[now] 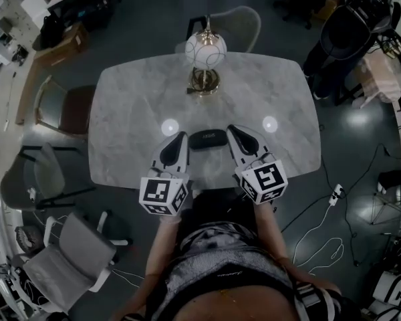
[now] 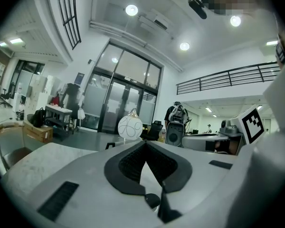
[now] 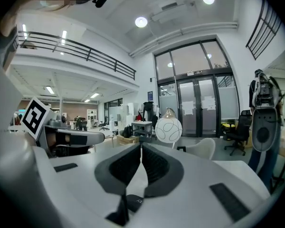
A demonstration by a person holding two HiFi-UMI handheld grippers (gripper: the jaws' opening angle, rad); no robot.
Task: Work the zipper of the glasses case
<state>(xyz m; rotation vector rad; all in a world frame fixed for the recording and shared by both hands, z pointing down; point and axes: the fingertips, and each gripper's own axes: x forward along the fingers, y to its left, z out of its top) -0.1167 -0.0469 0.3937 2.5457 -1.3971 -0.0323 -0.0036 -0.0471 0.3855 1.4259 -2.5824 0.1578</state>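
Head view puts the case (image 1: 208, 139) flat on the worktop (image 1: 134, 112), close to the near edge and straight in front of you. The lamp (image 1: 205, 52) stands well behind it. Your left gripper (image 1: 182, 138) sits just beside the case's left end and your right gripper (image 1: 232, 130) just beside its right end. Whether either tip touches the shell cannot be told from above.

Both grippers are closed with nothing in them. In the left gripper view the pads (image 2: 130, 163) meet at the tip with only a sliver of worktop showing between them lower down, and the right gripper view shows the same. Neither of those views catches the case; both look out level over the worktop toward the lamp.

The case looks small, dark and rounded, and is likely a light, semi-stiff shell. On polished stone it will probably skate away as soon as you tug the zipper. One gripper should therefore clamp the body across its narrow width near one end while the other takes the tab. The tab is too small to make out from above, so find it first.

Both sets of jaws must open before you can take anything. Pinch the tab at its end, lightly, and draw along the seam rather than upward, or the case may lift or twist. Expect the slider to bind at the curved ends, so ease it round them.
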